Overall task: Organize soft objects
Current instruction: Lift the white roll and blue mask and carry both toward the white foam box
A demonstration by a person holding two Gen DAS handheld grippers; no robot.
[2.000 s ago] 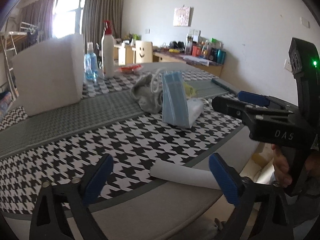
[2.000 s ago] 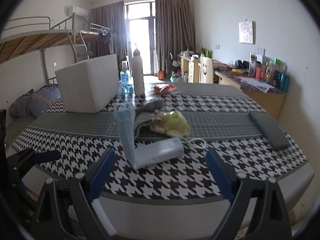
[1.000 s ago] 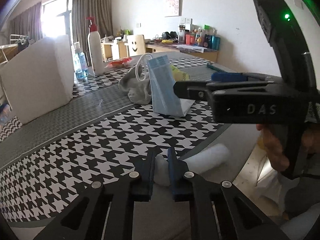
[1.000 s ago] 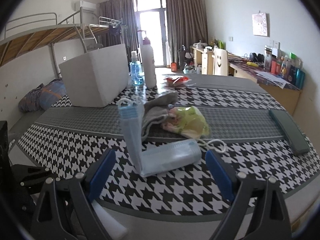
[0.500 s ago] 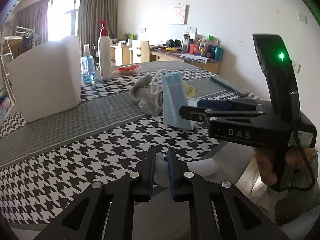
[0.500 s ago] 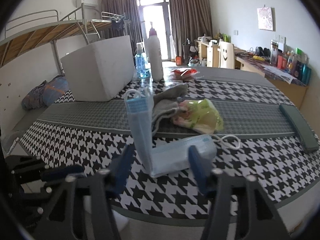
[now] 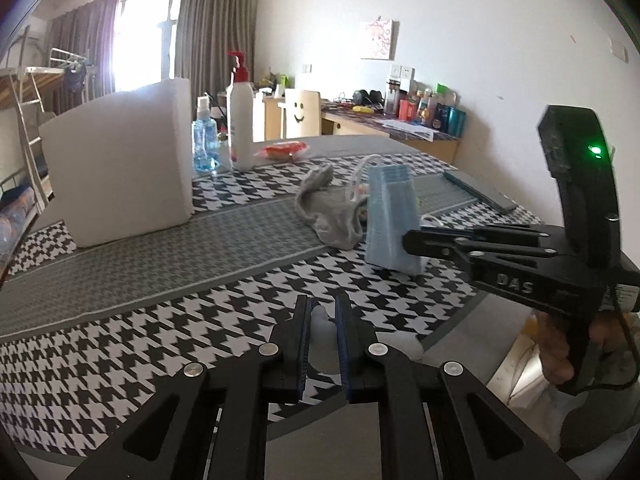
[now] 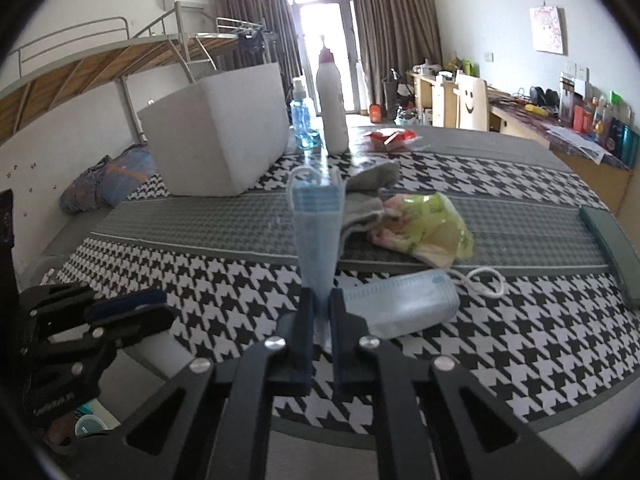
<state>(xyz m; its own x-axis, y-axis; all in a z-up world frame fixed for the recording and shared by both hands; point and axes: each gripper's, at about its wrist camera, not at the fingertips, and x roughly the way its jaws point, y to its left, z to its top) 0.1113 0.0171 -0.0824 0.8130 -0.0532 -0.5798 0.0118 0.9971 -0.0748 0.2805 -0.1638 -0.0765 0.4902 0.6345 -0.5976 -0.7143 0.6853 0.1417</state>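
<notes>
A white soft roll (image 7: 321,322) sits at the table's front edge with my left gripper (image 7: 322,312) shut on its end; the rest of it trails right behind the jaws. A folded blue face mask (image 8: 318,224) stands upright on the houndstooth cloth, its other half lying flat (image 8: 404,300). My right gripper (image 8: 322,308) is closing on the mask's lower edge, and the pads press on it. In the left wrist view the right gripper (image 7: 412,238) reaches the blue mask (image 7: 390,216) from the right. Behind the mask lie a grey sock (image 8: 368,188) and a yellow-green cloth (image 8: 428,228).
A white box (image 8: 216,136) stands at the back left, with a blue spray bottle (image 8: 302,124), a white pump bottle (image 8: 331,108) and a red packet (image 8: 390,136) beside it. A dark flat bar (image 8: 612,244) lies at the right edge. A hand (image 7: 560,352) holds the right gripper.
My right gripper went from wide open to shut on the blue mask's lower edge. My left gripper, which closed on the white roll earlier, has risen slightly with it.
</notes>
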